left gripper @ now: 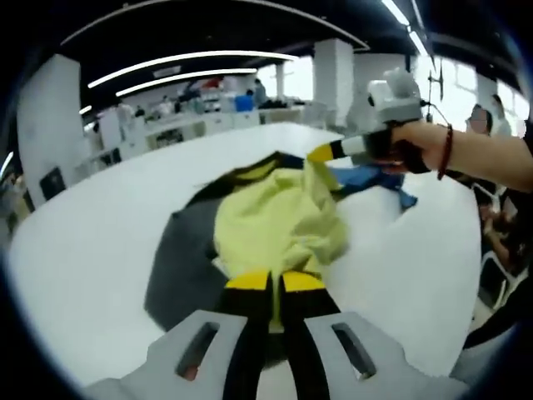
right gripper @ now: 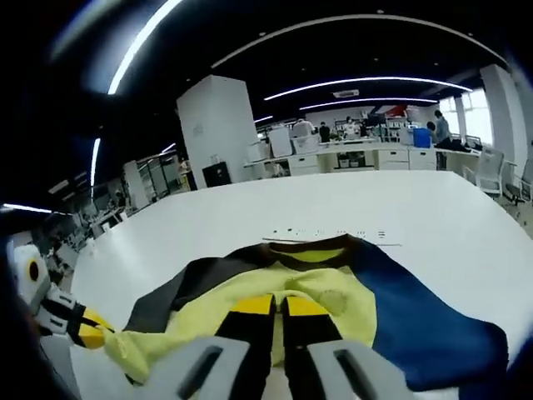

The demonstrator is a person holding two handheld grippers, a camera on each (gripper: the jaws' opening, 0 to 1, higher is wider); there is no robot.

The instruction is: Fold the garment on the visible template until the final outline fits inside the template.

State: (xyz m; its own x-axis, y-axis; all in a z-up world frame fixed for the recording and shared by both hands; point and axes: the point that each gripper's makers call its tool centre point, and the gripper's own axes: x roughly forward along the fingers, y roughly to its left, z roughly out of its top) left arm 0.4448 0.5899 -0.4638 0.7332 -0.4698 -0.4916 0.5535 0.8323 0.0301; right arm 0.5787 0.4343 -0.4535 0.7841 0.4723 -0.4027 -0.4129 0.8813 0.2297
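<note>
On the white desk (left gripper: 75,250) lies the garment (left gripper: 279,221), a top in yellow, dark grey and blue, bunched toward the middle. In the left gripper view its grey part spreads flat to the left, the yellow part is heaped in a crumpled mound at the centre, and a scrap of blue shows off to the right. The left claw (left gripper: 275,282) comes up from the bottom edge with its yellow-tipped jaws drawn close together at the near edge of the yellow mound; whether any cloth is caught between them I cannot tell. Farther right in that view a person's hand (left gripper: 416,146) holds the right claw (left gripper: 321,154), whose yellow tip is pinched on a raised fold of the yellow cloth, lifting it off the desk. The right gripper view shows the same garment from the other side: at the far left the left claw (right gripper: 87,332) grips a stretched corner of yellow cloth, the grey part runs beside it, the dark neck opening (right gripper: 308,244) faces away, and a broad blue panel spreads to the right. A faint printed line (right gripper: 333,233) on the desk lies just beyond the collar. Here the right claw (right gripper: 277,307) sits nearly shut on the yellow cloth.
</note>
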